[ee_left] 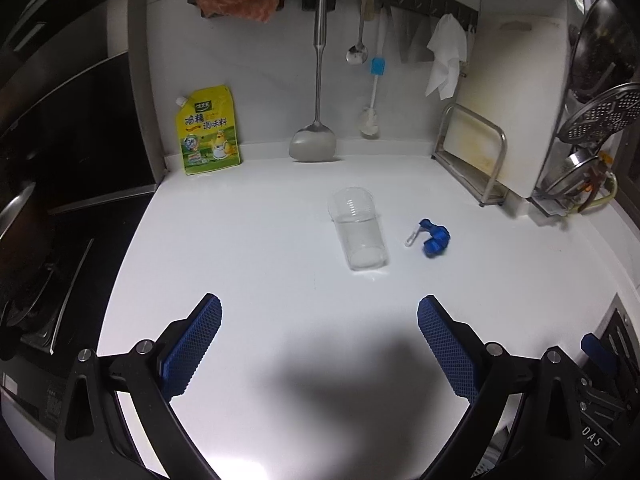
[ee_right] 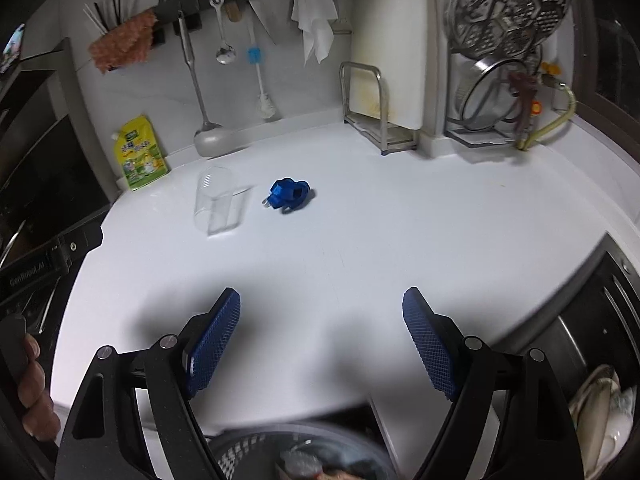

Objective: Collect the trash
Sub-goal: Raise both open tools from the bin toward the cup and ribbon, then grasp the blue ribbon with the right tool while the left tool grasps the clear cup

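A: Your white bench (ee_left: 248, 248) fills both views. At its back wall a rail holds a steel spatula (ee_left: 318, 80), a spoon (ee_left: 359, 46), a bottle brush (ee_left: 376, 92) and a white cloth (ee_left: 445, 58). A cutting board (ee_left: 516, 92) stands upright in a metal rack (ee_left: 476, 152) at the right, and a yellow seasoning pouch (ee_left: 209, 130) leans against the wall at the left.

B: And where does your trash lie?

A: A clear plastic cup (ee_left: 359, 234) lies on its side near the middle of the bench, its open mouth toward the wall. Just beside it, apart from it, lies a crumpled blue piece (ee_left: 435, 238) with a small white tag at its end. In the right wrist view the cup (ee_right: 218, 200) lies left of the blue piece (ee_right: 290, 195).

B: How do your grippers stand?

A: Your left hand-held gripper (ee_left: 319, 346) hangs over the near bench, jaws spread wide, nothing between its blue pads. Your right hand-held gripper (ee_right: 321, 342) is likewise spread and holds nothing. Both are well short of the cup. Below the right one, a mesh bin (ee_right: 248, 452) shows at the bench's front edge.
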`<act>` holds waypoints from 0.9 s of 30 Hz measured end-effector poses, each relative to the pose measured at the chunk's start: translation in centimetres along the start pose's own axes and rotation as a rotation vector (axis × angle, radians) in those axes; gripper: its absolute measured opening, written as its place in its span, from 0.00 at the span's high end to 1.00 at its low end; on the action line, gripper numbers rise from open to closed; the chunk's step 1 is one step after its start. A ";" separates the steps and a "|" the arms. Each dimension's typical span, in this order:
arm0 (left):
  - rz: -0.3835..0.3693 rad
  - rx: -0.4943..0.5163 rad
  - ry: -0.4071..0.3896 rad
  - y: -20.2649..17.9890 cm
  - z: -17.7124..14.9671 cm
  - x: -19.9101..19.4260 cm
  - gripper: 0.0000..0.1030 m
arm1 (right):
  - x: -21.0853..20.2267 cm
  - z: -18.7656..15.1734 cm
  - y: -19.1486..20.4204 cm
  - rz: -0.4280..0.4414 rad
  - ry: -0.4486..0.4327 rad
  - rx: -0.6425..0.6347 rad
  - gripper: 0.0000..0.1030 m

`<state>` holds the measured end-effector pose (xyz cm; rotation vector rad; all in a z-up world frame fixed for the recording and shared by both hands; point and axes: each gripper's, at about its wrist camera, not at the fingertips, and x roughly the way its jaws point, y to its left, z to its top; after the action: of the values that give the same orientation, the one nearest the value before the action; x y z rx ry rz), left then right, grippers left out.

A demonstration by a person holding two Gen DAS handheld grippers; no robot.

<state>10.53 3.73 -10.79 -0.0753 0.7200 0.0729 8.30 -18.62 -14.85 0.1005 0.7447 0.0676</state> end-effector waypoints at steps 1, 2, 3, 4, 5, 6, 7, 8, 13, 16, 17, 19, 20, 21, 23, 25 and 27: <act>0.002 0.002 0.005 0.0 0.3 0.9 0.06 | 1.0 0.6 0.1 0.005 -0.001 0.006 0.23; 0.001 0.003 0.010 0.0 0.6 1.6 0.06 | 1.8 1.0 0.1 0.009 0.000 0.010 0.23; 0.001 0.003 0.017 0.1 0.9 2.5 0.06 | 2.8 1.6 0.2 0.011 0.001 0.013 0.23; 0.002 0.005 0.023 0.2 1.2 3.3 0.06 | 3.9 2.2 0.4 0.013 0.002 0.017 0.23; 0.002 0.005 0.025 0.2 1.4 3.9 0.06 | 4.6 2.7 0.5 0.014 0.003 0.018 0.23; 0.002 0.006 0.028 0.2 1.7 4.7 0.06 | 5.4 3.2 0.7 0.015 0.001 0.018 0.23; 0.007 0.008 0.033 0.2 2.0 5.6 0.06 | 6.4 3.9 0.9 0.014 0.002 0.015 0.23; 0.012 0.008 0.037 0.2 2.2 6.2 0.06 | 7.2 4.5 1.0 0.015 0.006 0.012 0.23; 0.008 -0.006 0.063 0.2 3.4 9.7 0.06 | 10.7 6.7 1.7 0.029 0.016 0.007 0.23; 0.001 -0.018 0.067 0.3 4.0 11.1 0.06 | 12.8 7.6 2.2 0.036 0.030 0.000 0.23; 0.000 -0.020 0.068 0.2 4.1 11.4 0.06 | 13.4 7.8 2.3 0.035 0.033 -0.003 0.23; -0.006 -0.022 0.070 0.1 4.3 12.1 0.06 | 14.8 8.3 2.6 0.033 0.046 -0.007 0.23; -0.008 -0.023 0.072 0.1 4.4 12.4 0.06 | 15.3 8.4 2.7 0.029 0.053 -0.009 0.23; -0.011 -0.023 0.074 0.0 4.4 12.7 0.06 | 16.0 8.6 2.8 0.019 0.063 -0.011 0.23; -0.016 -0.023 0.075 -0.1 4.6 13.1 0.06 | 17.0 8.8 2.9 0.011 0.073 -0.009 0.23; -0.022 -0.023 0.073 -0.1 4.8 13.3 0.06 | 18.1 9.1 2.7 0.001 0.093 -0.001 0.23; -0.029 -0.017 0.069 -0.2 5.0 13.5 0.06 | 19.1 9.3 2.5 0.001 0.110 0.015 0.23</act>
<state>23.90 4.54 -15.98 -0.1049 0.7872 0.0494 28.51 -14.91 -20.62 0.1123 0.8546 0.0693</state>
